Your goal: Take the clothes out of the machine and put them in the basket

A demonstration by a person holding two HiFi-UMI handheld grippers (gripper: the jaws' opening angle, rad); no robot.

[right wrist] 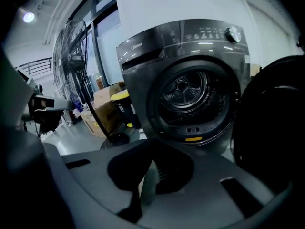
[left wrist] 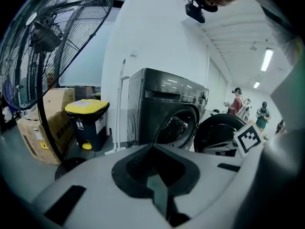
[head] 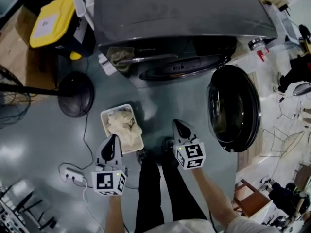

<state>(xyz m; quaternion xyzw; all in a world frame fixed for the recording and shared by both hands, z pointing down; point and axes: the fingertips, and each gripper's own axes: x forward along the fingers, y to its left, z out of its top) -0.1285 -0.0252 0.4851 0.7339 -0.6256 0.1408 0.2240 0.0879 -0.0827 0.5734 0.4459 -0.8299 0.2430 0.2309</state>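
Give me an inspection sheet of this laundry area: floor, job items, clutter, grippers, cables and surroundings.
Surface: glossy grey floor.
Job's things: washing machine with its door swung open; drum shows no clothes; white basket on the floor holds pale clothes.
Clutter: yellow-lidded bin, fan base, cardboard box.
Grippers: left gripper shut, empty, by the basket's near corner; right gripper shut, empty.
Cables: cable runs to a power strip on the floor.
Surroundings: people standing far off beyond the machine.

Yellow-lidded bin (head: 51, 21), cardboard box (left wrist: 35, 130) just beside it, round fan base (head: 76, 94), white power strip (head: 73, 174)
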